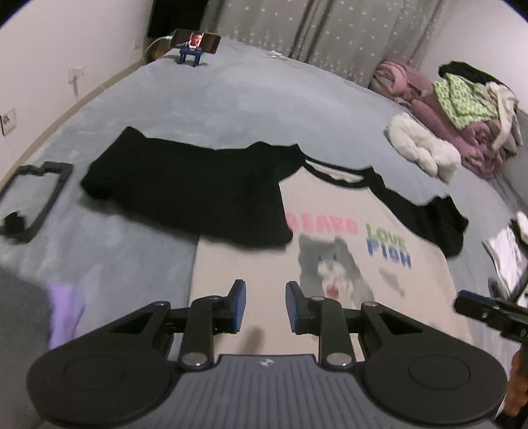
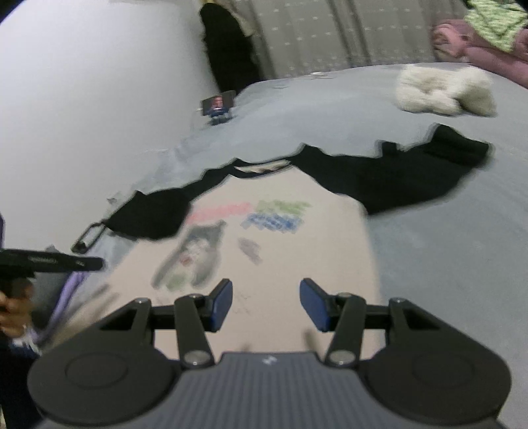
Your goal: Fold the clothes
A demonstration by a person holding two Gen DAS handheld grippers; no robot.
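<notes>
Grey bedding covers a bed (image 1: 204, 99) beside white walls and starred curtains (image 1: 330, 29), where a cream cat-print shirt (image 1: 379, 264) with black sleeves lies flat beneath both released tools, left (image 1: 265, 305) and right (image 2: 266, 303).

A home bedroom: a wide bed with a grey-blue sheet (image 1: 214, 109), star-patterned grey curtains (image 1: 330, 29) behind it, and a pile of pink quilts and loose clothes (image 1: 462, 109) at its edge

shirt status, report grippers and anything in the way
Left gripper open, right gripper open, both empty. Shirt flat on bed, left sleeve folded in. Nothing blocking.
</notes>
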